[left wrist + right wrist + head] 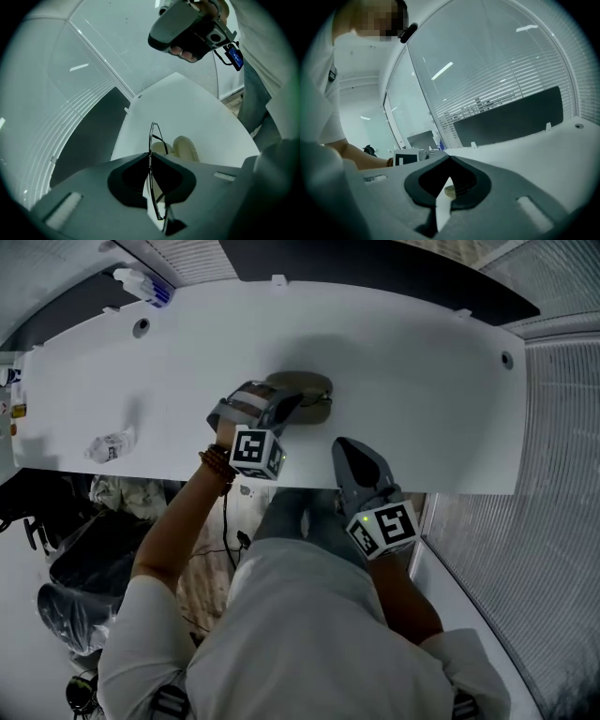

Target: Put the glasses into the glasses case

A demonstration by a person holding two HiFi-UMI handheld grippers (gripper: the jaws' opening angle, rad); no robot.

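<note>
Now, left gripper: we see it pinching the glasses, thin frame edge-on between the jaws.
Glasses case: beige, on the white table, centre of our head view, just beyond the glasses.
Right gripper: jaws pressed together, nothing between them, low and right of the case.

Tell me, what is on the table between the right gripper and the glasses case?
Nothing. In the head view, only bare white table lies between the right gripper and the glasses case.
</note>
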